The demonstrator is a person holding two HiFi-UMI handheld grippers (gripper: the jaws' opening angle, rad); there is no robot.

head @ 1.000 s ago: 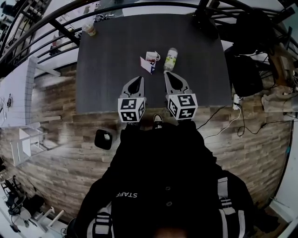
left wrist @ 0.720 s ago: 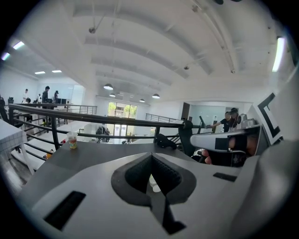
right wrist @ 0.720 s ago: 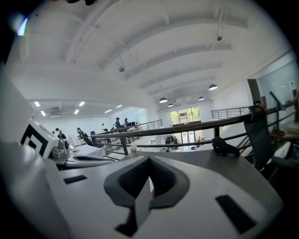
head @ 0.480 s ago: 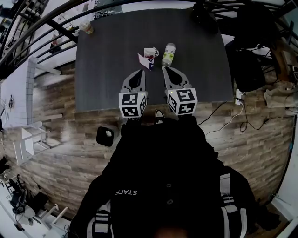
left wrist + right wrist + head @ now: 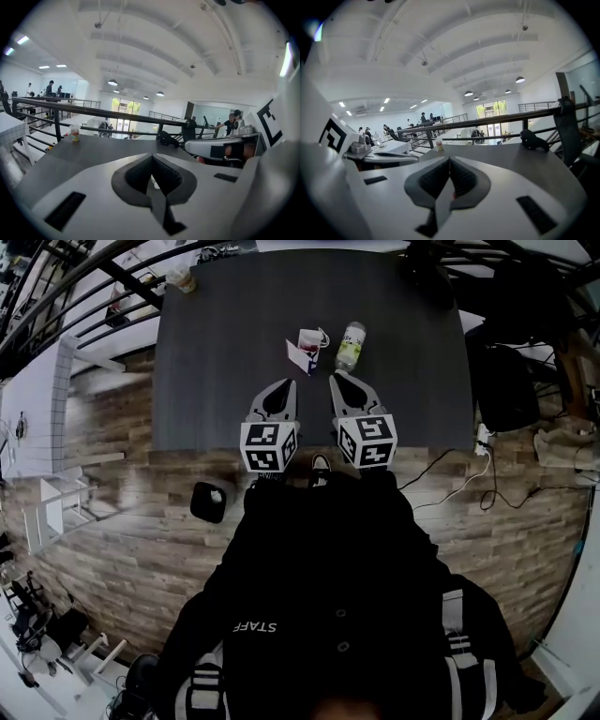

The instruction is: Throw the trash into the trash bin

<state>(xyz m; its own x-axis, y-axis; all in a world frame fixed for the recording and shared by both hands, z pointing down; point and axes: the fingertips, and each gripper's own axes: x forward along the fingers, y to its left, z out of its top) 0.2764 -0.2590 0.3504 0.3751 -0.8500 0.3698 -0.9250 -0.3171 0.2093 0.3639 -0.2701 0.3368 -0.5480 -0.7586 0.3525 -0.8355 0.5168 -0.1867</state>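
Nearest to me, low on the wooden floor (image 5: 112, 521) at the left of the head view, stands the black trash bin (image 5: 207, 502). It sits just off the edge of the surface (image 5: 216, 381), I judge so that a short swing will carry things to it. Something pale lies inside; I cannot tell what.

Above it in the frame, my left claw (image 5: 288, 383) and right claw (image 5: 334, 377) hang side by side over the near edge of the surface. Both are clenched, tips pressed together, and both are empty. I hold them level and aimed forward because the trash lies straight ahead of each.

Just beyond the tips are the two pieces. A small carton (image 5: 305, 351) lies ahead of the left claw and a clear bottle (image 5: 350, 345) on its side ahead of the right, the two close together but apart from my tips. Nothing has been picked up yet. In my own claw views the closed jaws block nearly all of both; only a pale sliver shows through the left gap and a reddish speck through the right.

Farther off, a cup (image 5: 180, 277) stands at the upper left corner; whether it counts as trash I cannot say. A dark lump (image 5: 534, 139) rests near the far edge, shape unclear. Behind it runs a railing (image 5: 93, 112).
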